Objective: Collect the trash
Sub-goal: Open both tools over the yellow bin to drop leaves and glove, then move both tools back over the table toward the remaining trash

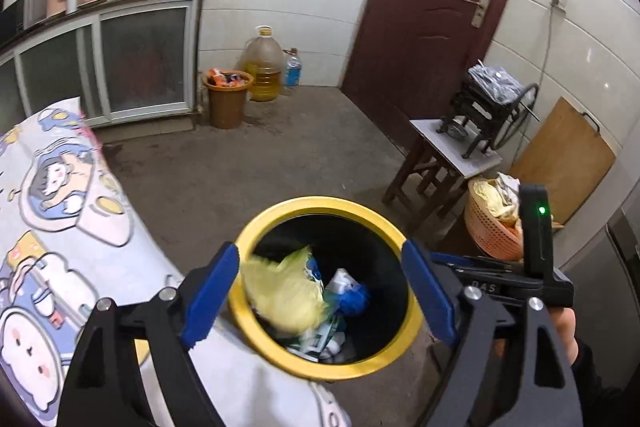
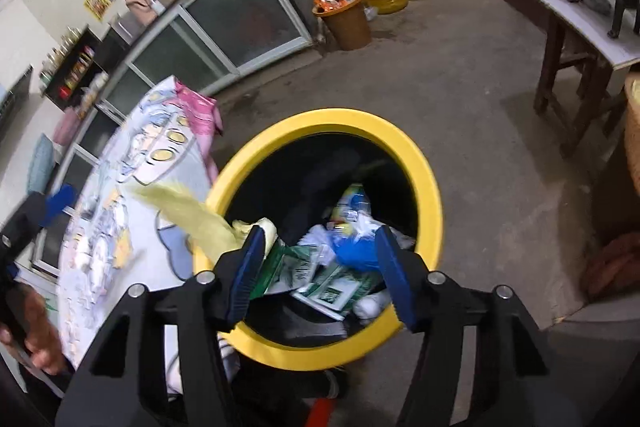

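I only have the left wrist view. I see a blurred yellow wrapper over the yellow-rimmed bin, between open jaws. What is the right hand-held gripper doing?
Observer: The right hand-held gripper hangs over the yellow-rimmed bin too, jaws open, with nothing pressed between them.
Operator: Is the wrapper fully inside the bin?
Observer: Hard to say. The right wrist view shows the yellow wrapper as a blurred streak crossing the rim, partly over the tablecloth.
Operator: What lies at the bottom of the bin?
Observer: Several green-and-white packets, mostly hidden in your view.
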A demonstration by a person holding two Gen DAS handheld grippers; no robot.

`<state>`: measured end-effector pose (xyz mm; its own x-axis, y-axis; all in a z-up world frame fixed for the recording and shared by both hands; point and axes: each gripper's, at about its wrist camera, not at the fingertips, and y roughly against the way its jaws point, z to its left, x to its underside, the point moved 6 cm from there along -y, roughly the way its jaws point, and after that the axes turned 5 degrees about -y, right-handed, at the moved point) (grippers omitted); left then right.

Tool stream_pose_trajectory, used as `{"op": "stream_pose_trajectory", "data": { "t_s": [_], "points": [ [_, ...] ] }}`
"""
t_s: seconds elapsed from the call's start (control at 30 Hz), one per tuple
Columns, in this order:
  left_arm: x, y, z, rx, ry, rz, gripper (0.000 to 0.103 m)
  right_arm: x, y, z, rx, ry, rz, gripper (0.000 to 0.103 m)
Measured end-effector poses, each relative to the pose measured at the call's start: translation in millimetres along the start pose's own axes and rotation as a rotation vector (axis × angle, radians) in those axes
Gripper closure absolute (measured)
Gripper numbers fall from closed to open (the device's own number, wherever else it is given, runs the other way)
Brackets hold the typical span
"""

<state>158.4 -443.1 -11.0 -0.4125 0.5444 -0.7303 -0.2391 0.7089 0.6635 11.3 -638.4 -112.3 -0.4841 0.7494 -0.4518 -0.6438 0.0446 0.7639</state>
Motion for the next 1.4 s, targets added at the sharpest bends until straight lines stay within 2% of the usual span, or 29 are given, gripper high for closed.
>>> {"op": "stream_pose_trajectory", "data": {
  "t_s": [0.2,0.3,0.4,0.5,0.6,0.7,0.8,0.93,1.1,1.27,1.4],
  "points": [
    [14.9,38.0,62.1,-0.082,0.08,-0.03,0.023,4.5,9.4,0.2,0.006,0.01,-0.028,0.049],
    [27.9,64.9,96.2,-0.135,0.108,-0.054,0.023,5.8,18.1,15.1,-0.016,0.062,-0.059,0.049],
    [45.7,105.1,137.5,-0.214,0.122,-0.095,0.023,7.7,25.6,48.2,-0.071,0.163,-0.093,0.049],
    [66.9,144.8,181.4,-0.315,0.124,-0.105,0.018,17.1,28.2,97.0,-0.141,0.296,-0.099,0.049],
    [92.6,187.6,232.3,-0.456,0.164,-0.103,0.018,35.4,23.8,157.9,-0.234,0.431,-0.076,0.046],
    [113.1,217.4,275.1,-0.56,0.216,-0.083,0.017,64.9,11.2,226.6,-0.329,0.566,-0.022,0.044],
    [127.7,229.6,309.9,-0.642,0.245,-0.043,0.016,105.0,-10.3,300.1,-0.435,0.674,0.069,0.042],
    [133.8,226.4,354.1,-0.635,0.305,-0.012,0.014,144.9,-40.8,367.9,-0.489,0.737,0.15,0.042],
    [113.2,198.7,400.2,-0.588,0.355,0.007,0.013,169.3,-85.4,433.0,-0.51,0.71,0.191,0.042],
    [90.6,168.9,441.5,-0.57,0.394,0.005,0.013,181.1,-120.3,483.5,-0.521,0.695,0.185,0.042],
    [81.6,153.3,455.7,-0.585,0.379,0.012,0.013,191.0,-147.3,508.0,-0.501,0.692,0.214,0.042]
  ]
}}
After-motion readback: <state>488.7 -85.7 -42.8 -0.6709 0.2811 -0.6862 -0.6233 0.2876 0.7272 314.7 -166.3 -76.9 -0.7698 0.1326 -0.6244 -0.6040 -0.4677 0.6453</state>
